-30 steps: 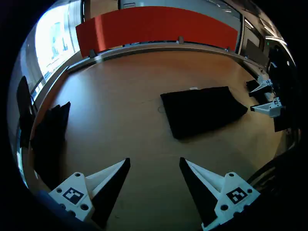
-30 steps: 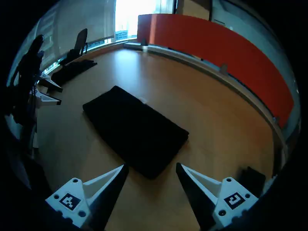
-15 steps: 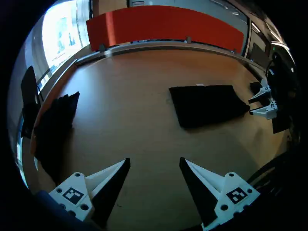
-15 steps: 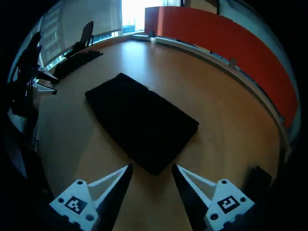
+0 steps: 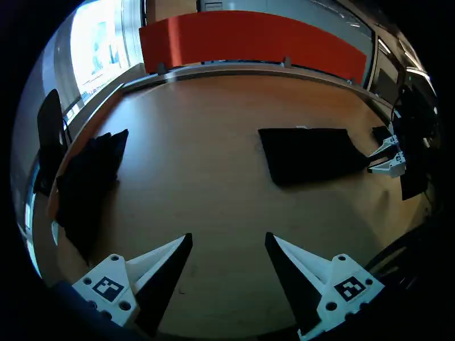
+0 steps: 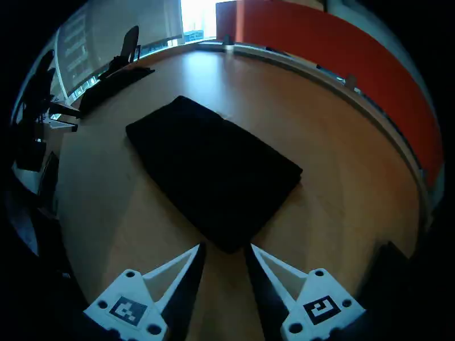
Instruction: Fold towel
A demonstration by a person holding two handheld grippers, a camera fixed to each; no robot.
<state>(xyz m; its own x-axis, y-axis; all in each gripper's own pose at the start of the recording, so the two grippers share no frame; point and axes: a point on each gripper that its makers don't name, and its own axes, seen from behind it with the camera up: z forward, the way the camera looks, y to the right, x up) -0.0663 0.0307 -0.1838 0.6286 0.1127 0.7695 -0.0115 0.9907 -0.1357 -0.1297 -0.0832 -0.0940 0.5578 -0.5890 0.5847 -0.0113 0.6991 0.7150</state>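
The towel [image 6: 213, 176] lies on the surface [image 6: 341, 187], one corner just before the right gripper [image 6: 223, 254]; a cloth heap [image 5: 91, 170] lies well apart.

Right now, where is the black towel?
In the right gripper view the black towel lies flat on the wooden table, its near corner just ahead of the right tool.

readable text: none | left tool [image 5: 227, 235]: coded marker squares [image 5: 108, 288], unreadable

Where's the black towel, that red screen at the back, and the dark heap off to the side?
black towel [image 6: 213, 170]: right gripper view, middle of its top surface.
red screen [image 5: 250, 37]: left gripper view, centre of the panel.
dark heap [image 5: 85, 179]: left gripper view, middle of the pile.
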